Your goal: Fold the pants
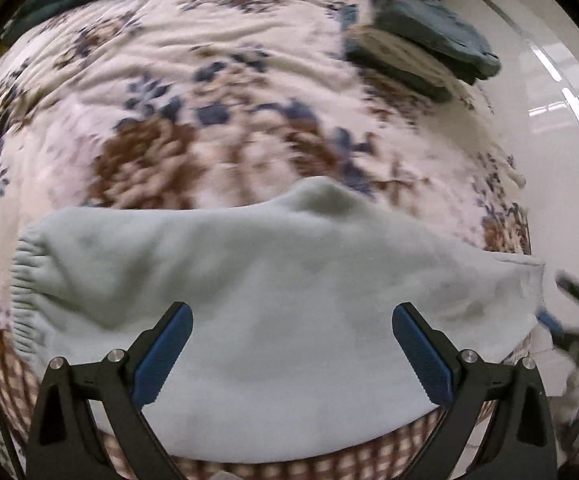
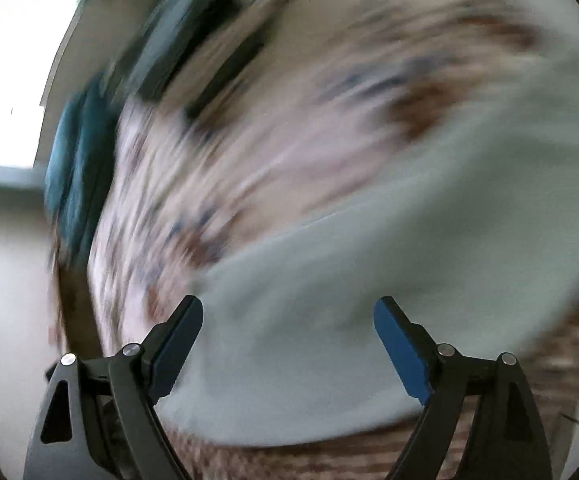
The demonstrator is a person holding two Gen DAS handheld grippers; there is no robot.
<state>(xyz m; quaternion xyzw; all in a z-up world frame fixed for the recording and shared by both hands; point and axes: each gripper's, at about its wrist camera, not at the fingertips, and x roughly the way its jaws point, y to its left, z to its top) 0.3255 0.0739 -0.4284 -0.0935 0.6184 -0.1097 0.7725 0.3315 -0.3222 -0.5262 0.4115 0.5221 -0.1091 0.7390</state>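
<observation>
One pale pants (image 1: 249, 300) on floral bedspread (image 1: 209, 80); two folded garments (image 1: 429, 40) stacked.

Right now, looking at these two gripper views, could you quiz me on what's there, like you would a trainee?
1. True or false: the left gripper is clamped on the pale green pants.
2. What do the pants lie on? A) a bare wooden floor B) a floral bedspread C) a metal tray
3. Fill in: the folded clothes near the bed's far edge are dark ____.

Key:
1. False. Its jaws stand open above the pants, as do those of the right gripper.
2. B
3. Blue-grey; the picture is too blurred to tell more.
</observation>
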